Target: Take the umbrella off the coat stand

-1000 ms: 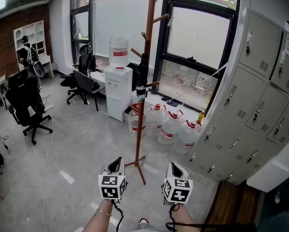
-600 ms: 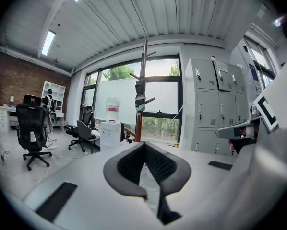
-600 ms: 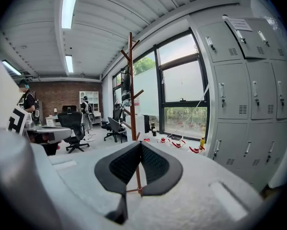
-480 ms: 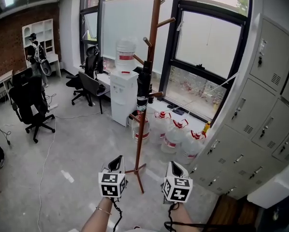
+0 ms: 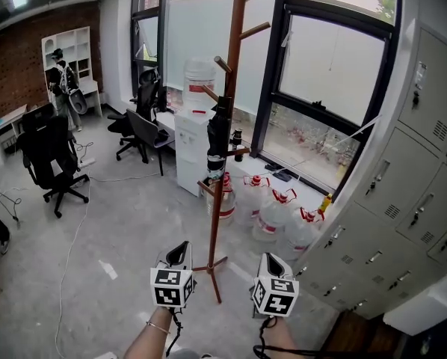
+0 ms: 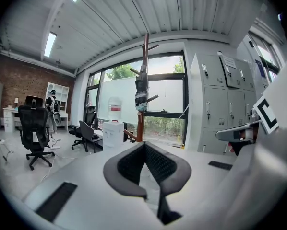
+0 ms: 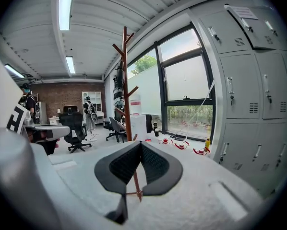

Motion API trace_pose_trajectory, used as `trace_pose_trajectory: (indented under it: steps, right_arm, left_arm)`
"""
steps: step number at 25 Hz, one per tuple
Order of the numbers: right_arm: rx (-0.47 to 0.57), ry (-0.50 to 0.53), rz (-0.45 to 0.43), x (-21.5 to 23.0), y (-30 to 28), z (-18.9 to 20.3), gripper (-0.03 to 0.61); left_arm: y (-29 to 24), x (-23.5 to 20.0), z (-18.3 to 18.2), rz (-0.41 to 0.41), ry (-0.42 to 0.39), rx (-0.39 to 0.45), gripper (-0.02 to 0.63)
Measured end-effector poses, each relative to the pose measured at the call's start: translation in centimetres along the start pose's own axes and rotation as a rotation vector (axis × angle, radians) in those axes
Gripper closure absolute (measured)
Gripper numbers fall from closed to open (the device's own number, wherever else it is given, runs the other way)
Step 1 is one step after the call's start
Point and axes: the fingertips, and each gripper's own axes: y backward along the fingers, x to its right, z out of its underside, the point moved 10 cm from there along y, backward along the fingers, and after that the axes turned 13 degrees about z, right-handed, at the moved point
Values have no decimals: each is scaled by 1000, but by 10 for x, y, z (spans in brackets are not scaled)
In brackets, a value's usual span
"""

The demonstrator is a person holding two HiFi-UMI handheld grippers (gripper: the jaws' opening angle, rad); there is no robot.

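Note:
A tall brown wooden coat stand [image 5: 228, 126] rises in front of the window. A folded black umbrella [image 5: 217, 134] hangs upright against its pole from a peg. My left gripper [image 5: 182, 247] and right gripper [image 5: 269, 258] are low in the head view, short of the stand's feet, one on each side. Both are shut with nothing between the jaws. The left gripper view shows the stand [image 6: 145, 56] and the umbrella [image 6: 141, 91] straight ahead, above the closed gripper [image 6: 144, 145]. In the right gripper view the stand [image 7: 126, 80] and umbrella [image 7: 118, 92] lie left of centre, beyond the closed gripper [image 7: 140, 144].
A white water dispenser [image 5: 193, 144] stands behind the stand, with several water jugs [image 5: 273, 214] on the floor to its right. Grey lockers [image 5: 407, 193] line the right wall. Black office chairs [image 5: 48, 155] and a person [image 5: 59, 81] are at the back left.
The coat stand has come closer and larger in the head view. Both grippers have moved forward towards it and stay shut.

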Motion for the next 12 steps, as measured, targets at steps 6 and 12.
trace_pose_trajectory:
  steps: [6,12]
  right_arm:
    - [-24,-26,-6,3,-13,9,574]
    - [-29,-24,3,7,-35,8,574]
  left_arm:
    - [-12,3,2,14,0,-24,609]
    - [-37,-8,1,16,-11,-25,609]
